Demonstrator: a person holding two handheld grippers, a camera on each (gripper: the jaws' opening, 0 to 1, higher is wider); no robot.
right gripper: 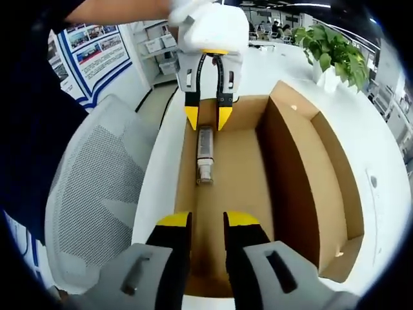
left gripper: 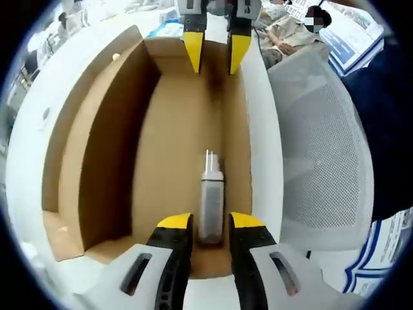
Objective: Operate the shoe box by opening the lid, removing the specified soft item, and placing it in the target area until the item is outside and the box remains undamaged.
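An open brown cardboard shoe box [left gripper: 97, 142] [right gripper: 290, 168] lies on a white table, its lid folded up along one long side. On the box floor lies a grey tube with a white cap [left gripper: 211, 200] [right gripper: 205, 152]. My left gripper [left gripper: 211, 223] [right gripper: 208, 118] is open at one end of the box, its yellow tips on either side of the tube's end, apart from it. My right gripper [right gripper: 208, 223] [left gripper: 216, 51] is open at the opposite end, tips just inside the box, nothing between them.
A white mesh chair [left gripper: 322, 148] [right gripper: 90, 187] stands close beside the box's lidless side. The white table [right gripper: 381, 148] runs on past the lid. A potted plant [right gripper: 329, 48] stands at the table's far end. A seated person [left gripper: 290, 32] is in the background.
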